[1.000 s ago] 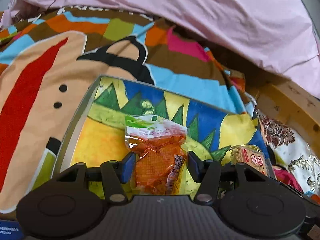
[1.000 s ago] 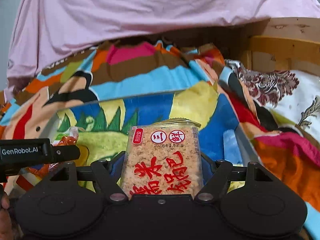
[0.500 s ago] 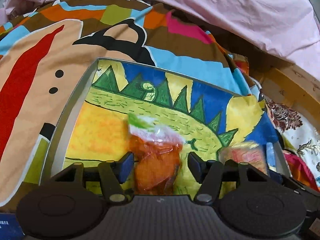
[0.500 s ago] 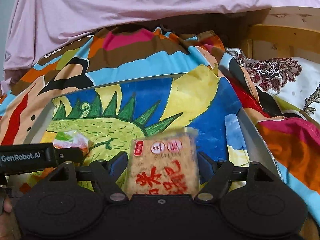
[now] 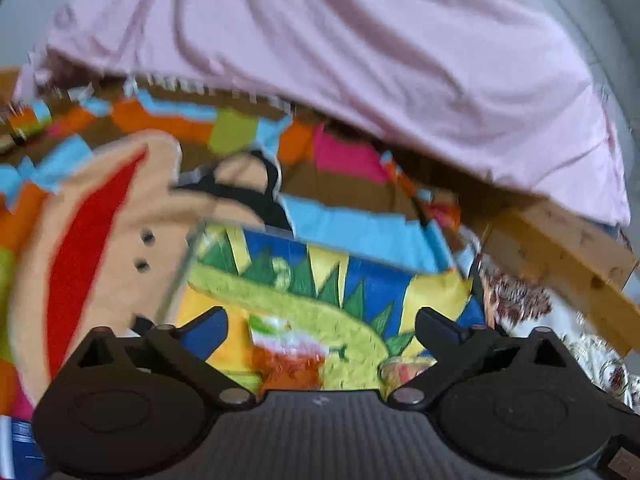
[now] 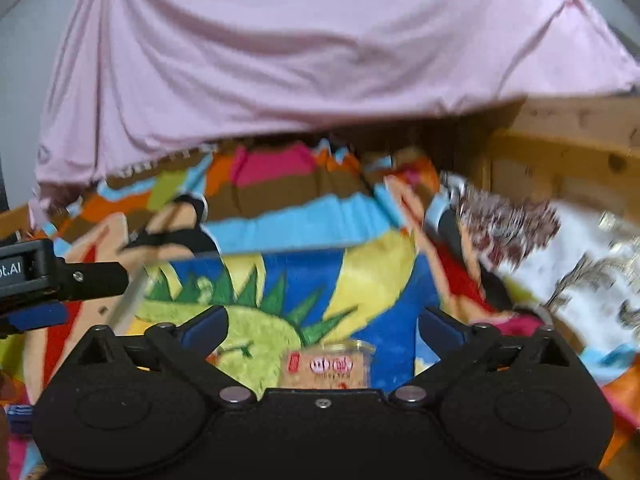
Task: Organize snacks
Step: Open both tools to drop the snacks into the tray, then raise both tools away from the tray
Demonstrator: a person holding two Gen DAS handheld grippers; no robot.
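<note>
An orange snack packet with a green and white top (image 5: 289, 354) lies in a shallow tray with a painted dinosaur bottom (image 5: 372, 280). My left gripper (image 5: 320, 326) is open above and behind it, not touching. A clear pack of tan floss snack with red print (image 6: 326, 368) lies in the same tray (image 6: 384, 276); it also shows in the left wrist view (image 5: 402, 374). My right gripper (image 6: 322, 328) is open above it, apart from it. The left gripper's side (image 6: 60, 276) shows at the left of the right wrist view. Both views are blurred.
The tray lies on a bright patchwork cartoon bedspread (image 5: 100, 216). A pink sheet (image 6: 300, 48) hangs behind. A wooden bed frame (image 6: 560, 152) and a floral white cloth (image 6: 560, 248) are at the right.
Both grippers have opened wide, let go of their snacks and pulled up and back. The orange packet and the floss pack now lie in the tray.
</note>
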